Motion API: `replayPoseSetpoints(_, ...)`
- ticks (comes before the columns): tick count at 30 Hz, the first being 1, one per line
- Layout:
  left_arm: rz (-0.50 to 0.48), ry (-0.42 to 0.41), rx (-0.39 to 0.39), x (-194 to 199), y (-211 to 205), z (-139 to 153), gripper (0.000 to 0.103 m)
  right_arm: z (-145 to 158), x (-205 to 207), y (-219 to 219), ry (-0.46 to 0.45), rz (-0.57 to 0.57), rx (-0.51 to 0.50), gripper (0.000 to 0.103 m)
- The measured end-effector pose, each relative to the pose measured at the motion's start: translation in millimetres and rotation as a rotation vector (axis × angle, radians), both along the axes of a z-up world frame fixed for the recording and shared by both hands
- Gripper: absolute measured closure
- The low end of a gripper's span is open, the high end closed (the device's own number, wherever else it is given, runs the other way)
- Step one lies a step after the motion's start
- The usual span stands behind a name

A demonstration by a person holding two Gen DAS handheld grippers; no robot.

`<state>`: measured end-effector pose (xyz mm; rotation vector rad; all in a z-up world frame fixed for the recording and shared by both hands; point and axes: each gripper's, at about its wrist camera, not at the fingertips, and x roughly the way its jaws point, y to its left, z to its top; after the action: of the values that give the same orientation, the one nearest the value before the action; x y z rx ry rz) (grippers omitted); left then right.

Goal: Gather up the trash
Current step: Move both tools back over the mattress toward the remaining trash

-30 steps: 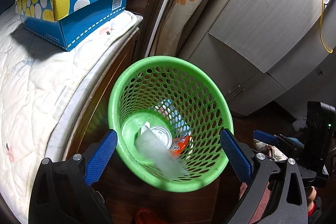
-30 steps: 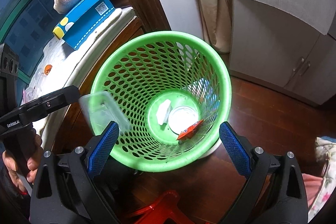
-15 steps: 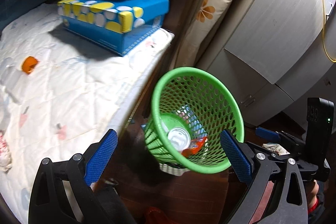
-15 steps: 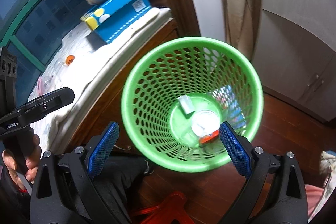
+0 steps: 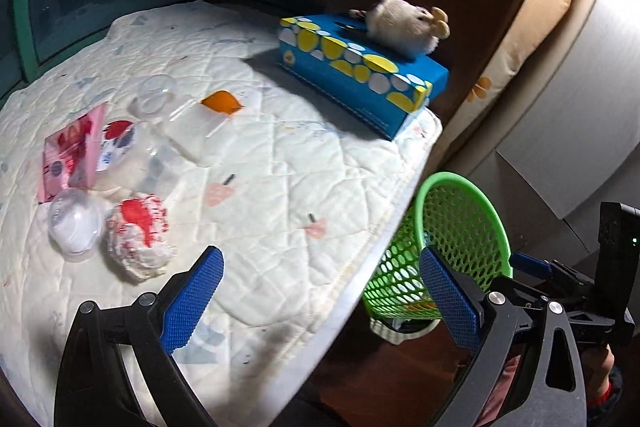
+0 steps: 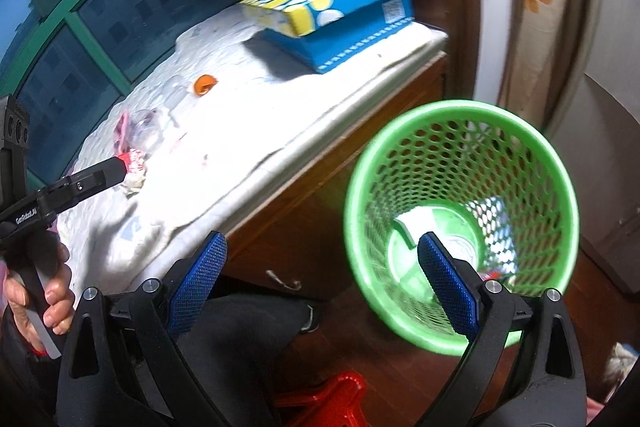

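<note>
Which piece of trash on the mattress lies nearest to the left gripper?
The crumpled white-and-red wrapper, just ahead of the left gripper; the pink packet lies farther back.

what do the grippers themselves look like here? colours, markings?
Both the left gripper and the right gripper have black frames with silver bolts and blue, cross-hatch textured fingers. Seen from the right wrist, the left gripper has white lettering on its side. Bare hand, no sleeve visible.

Left gripper now off the green basket, over the mattress (jaws empty).
</note>
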<state>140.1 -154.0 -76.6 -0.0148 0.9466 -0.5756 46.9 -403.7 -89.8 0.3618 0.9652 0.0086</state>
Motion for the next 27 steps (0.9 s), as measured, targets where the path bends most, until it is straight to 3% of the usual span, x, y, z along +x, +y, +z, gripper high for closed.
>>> replayPoseSetpoints(14, 0.233, -0.004, 0.024, 17, 118, 1, 0.008, 9, 52, 93, -0.045, 0.206, -0.004, 0.008)
replayPoseSetpoints(27, 0.359, 0.014, 0.031, 17, 178, -5, 0.008, 1, 102, 172, -0.064, 0.358, 0.018, 0.008)
